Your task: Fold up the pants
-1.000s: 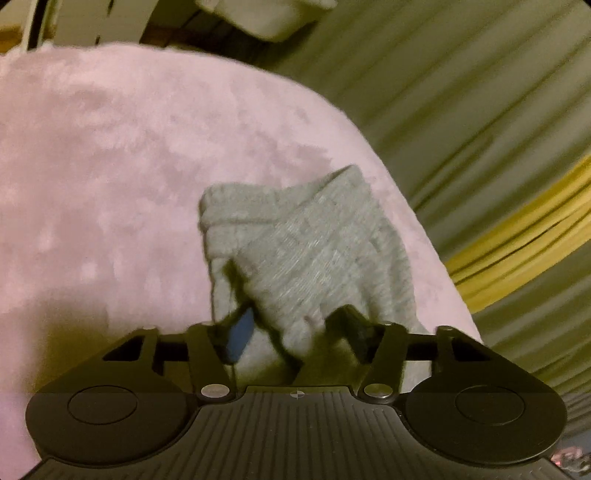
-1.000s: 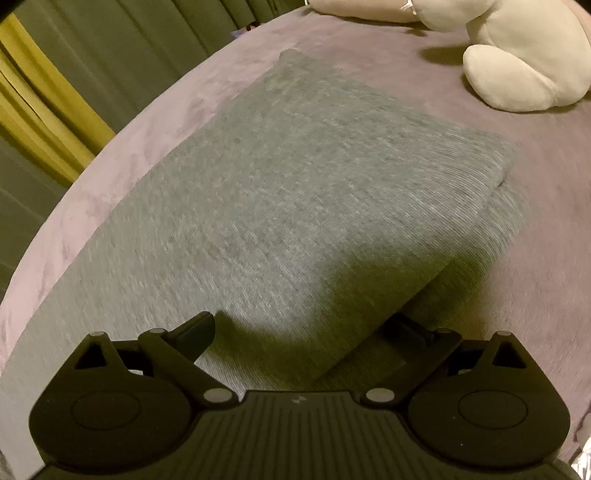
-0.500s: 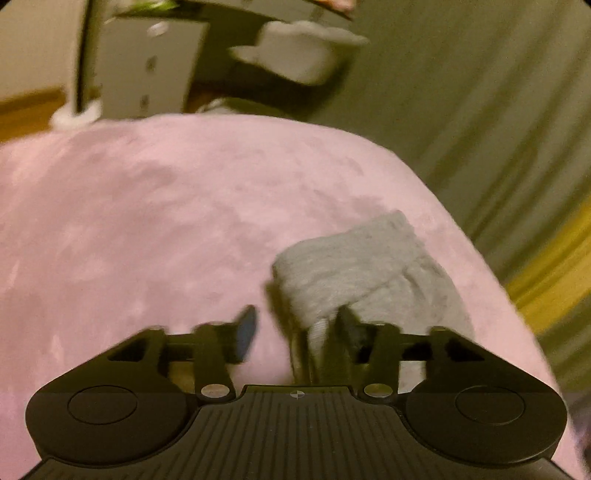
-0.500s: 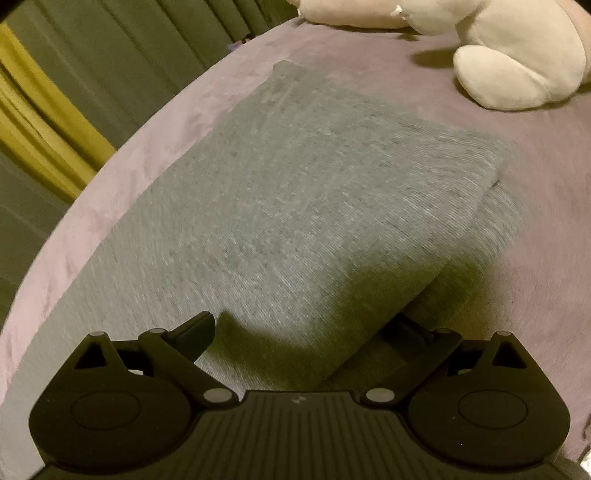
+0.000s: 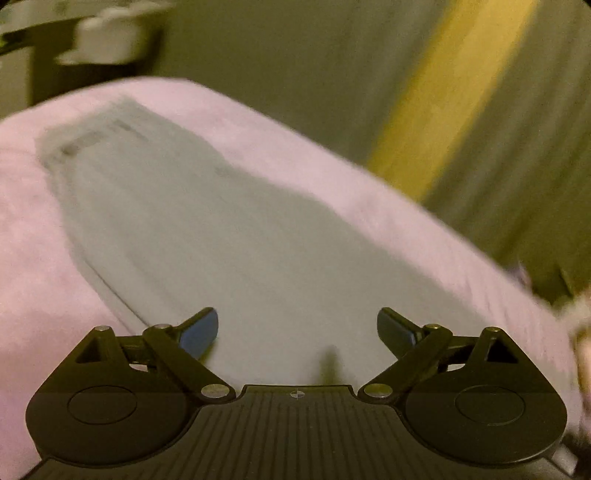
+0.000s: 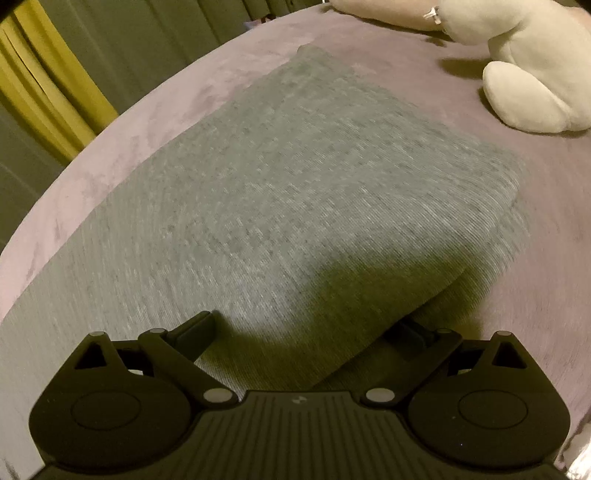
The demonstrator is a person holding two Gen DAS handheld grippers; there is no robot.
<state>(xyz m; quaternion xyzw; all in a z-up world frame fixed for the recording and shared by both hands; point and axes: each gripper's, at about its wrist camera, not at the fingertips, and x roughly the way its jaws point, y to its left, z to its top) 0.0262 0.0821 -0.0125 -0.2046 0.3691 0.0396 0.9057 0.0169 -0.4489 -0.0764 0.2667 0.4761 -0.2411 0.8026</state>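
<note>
The grey knit pants (image 6: 295, 192) lie on a pink plush bed (image 6: 424, 74), folded lengthwise with the upper layer's edge running down the right side. My right gripper (image 6: 303, 332) is open just above the near part of the cloth, its right finger tucked under the folded edge. In the blurred left wrist view the pants (image 5: 221, 229) stretch away as a long strip towards their far end. My left gripper (image 5: 297, 328) is open and empty above the near cloth.
A cream plush toy (image 6: 528, 81) lies on the bed at the far right. Green and yellow curtains (image 5: 443, 110) hang beyond the bed's edge (image 5: 369, 184). Pale furniture (image 5: 107, 33) stands blurred at the far left.
My left gripper has let go of the bunched pants end, opened wide and swung round to look along the laid-out pants. My right gripper stays open, nearly still.
</note>
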